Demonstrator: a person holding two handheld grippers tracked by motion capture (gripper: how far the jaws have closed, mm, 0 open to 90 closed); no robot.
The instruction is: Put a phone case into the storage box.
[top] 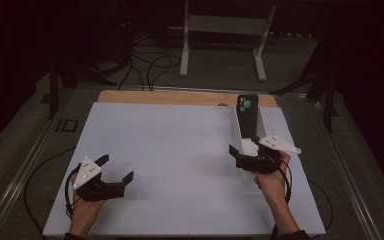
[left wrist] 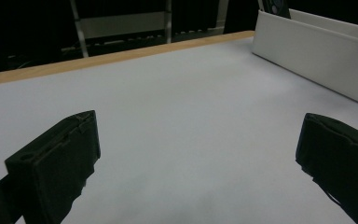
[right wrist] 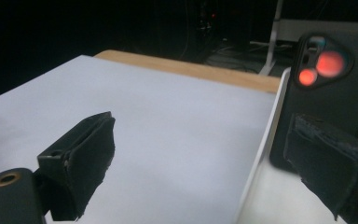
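While both jaw pairs stand spread and empty, the right gripper (top: 254, 156) straddles the near wall of the tray (top: 262, 122) holding the phone (top: 247, 116).

Its own view shows one jaw inside the tray just before the phone (right wrist: 328, 88), lenses glowing red. Well apart, the left gripper (top: 111, 176) rests low over the bare sheet (top: 170, 150), open room ahead.

— How many phones are there?
— One phone (top: 247, 116), dark, standing in one white tray (top: 262, 122).
— And grippers?
— Two: the left gripper (top: 116, 170) and the right gripper (top: 244, 150), each with two black jaws, held by two hands.
— Anything under it all?
— One worktop (top: 170, 150) with one white sheet over it, and one white frame (top: 225, 25) on the floor beyond.
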